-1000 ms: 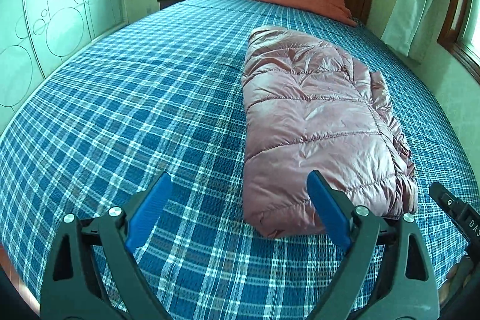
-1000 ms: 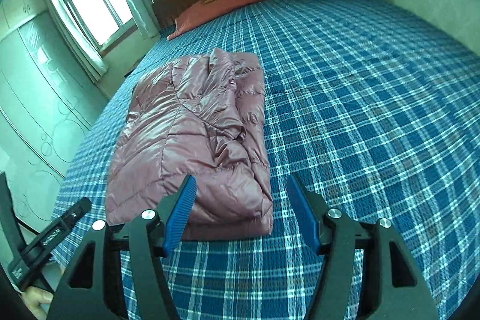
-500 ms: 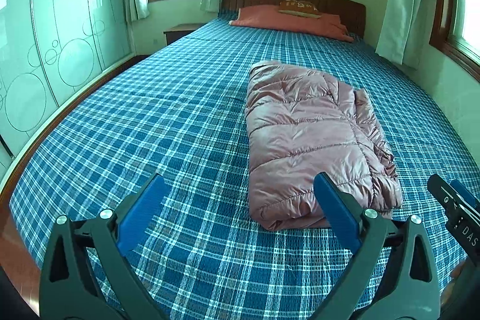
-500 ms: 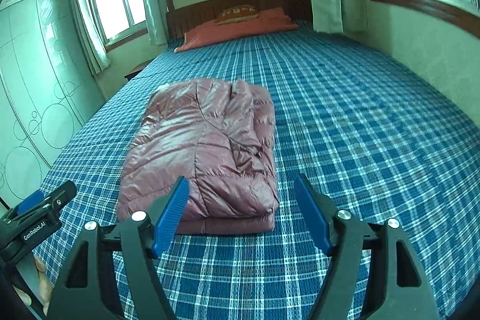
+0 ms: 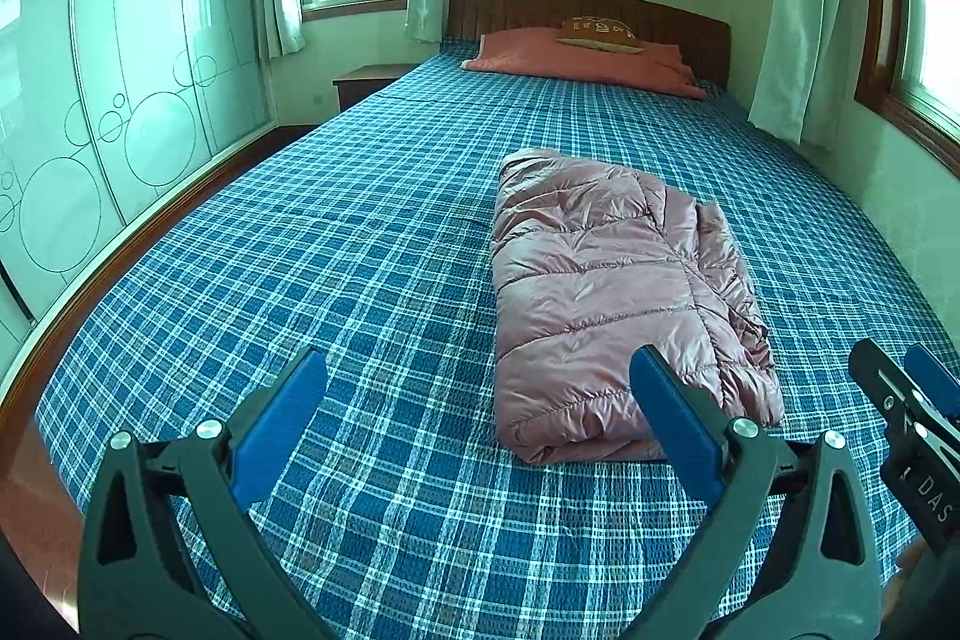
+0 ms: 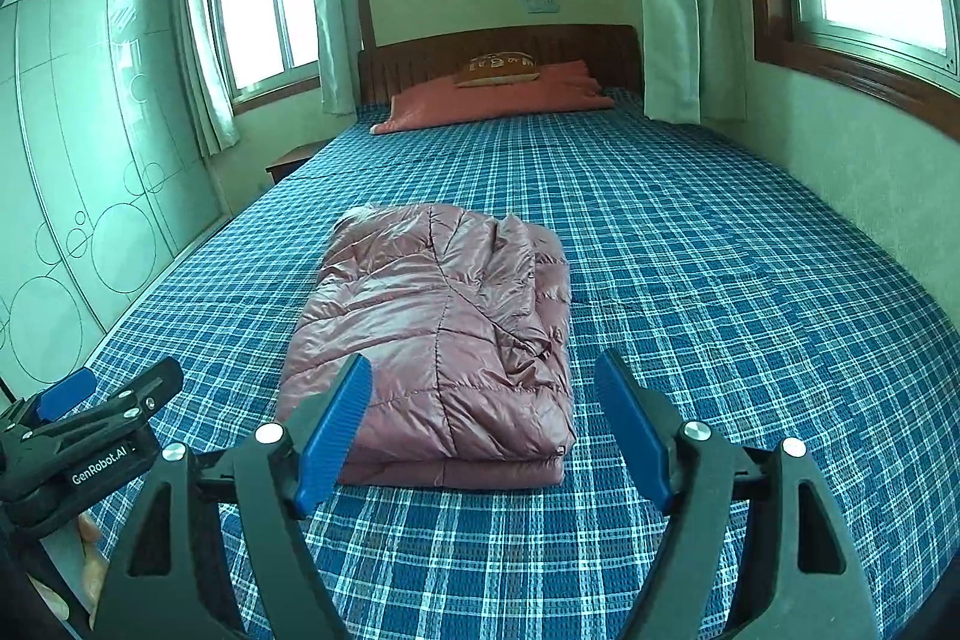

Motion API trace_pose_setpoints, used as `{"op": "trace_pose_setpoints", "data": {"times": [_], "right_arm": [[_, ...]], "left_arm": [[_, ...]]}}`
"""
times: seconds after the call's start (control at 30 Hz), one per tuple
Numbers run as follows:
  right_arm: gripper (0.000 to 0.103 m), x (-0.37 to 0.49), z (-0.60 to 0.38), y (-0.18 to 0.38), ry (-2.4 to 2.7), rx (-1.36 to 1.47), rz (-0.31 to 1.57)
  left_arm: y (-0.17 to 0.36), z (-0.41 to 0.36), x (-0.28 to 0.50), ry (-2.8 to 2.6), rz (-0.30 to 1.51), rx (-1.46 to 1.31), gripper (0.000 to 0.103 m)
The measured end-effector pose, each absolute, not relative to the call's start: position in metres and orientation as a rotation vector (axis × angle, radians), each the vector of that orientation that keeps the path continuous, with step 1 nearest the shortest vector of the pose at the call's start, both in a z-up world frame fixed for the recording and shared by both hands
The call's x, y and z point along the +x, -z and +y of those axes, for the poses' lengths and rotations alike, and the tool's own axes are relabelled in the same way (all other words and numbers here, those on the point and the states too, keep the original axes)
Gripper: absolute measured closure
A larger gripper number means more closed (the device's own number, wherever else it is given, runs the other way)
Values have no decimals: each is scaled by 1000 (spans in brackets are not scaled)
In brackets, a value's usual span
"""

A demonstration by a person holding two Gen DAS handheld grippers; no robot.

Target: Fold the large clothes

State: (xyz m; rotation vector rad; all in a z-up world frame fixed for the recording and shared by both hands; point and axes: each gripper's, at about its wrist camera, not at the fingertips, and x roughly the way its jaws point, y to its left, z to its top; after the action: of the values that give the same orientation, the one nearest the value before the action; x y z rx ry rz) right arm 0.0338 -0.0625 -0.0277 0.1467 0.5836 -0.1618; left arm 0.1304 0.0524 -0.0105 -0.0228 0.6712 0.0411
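A folded pink quilted jacket (image 5: pixel 600 280) (image 6: pixel 432 328) lies flat on the blue plaid bed (image 5: pixel 330 250) (image 6: pixel 720 280). My left gripper (image 5: pixel 477 358) hovers above the bed in front of the jacket's near left corner, jaws wide open, nothing between them. Over the jacket's near edge my right gripper (image 6: pixel 481 361) is also open and empty, clear of the fabric. Each view catches the other gripper at its side edge: the right gripper (image 5: pixel 906 400) and the left gripper (image 6: pixel 90 418).
An orange blanket with a small cushion (image 5: pixel 576 61) lies against the wooden headboard (image 6: pixel 498 52). A glass-fronted wardrobe (image 5: pixel 90 100) runs along the left, with a nightstand (image 5: pixel 366 82) by the bed. The wall and curtains (image 6: pixel 666 10) close the right side.
Both grippers have risen and drawn back from the jacket, so more of the room shows. Their jaws stand a little wider. The jacket has not moved.
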Motion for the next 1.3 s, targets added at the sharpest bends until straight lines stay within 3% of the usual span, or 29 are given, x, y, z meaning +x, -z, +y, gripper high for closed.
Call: {"op": "trace_pose_setpoints", "data": {"times": [1.3], "right_arm": [[28, 35, -57, 30, 156, 124, 581]], "left_arm": [[14, 50, 129, -34, 675, -27, 2]]}}
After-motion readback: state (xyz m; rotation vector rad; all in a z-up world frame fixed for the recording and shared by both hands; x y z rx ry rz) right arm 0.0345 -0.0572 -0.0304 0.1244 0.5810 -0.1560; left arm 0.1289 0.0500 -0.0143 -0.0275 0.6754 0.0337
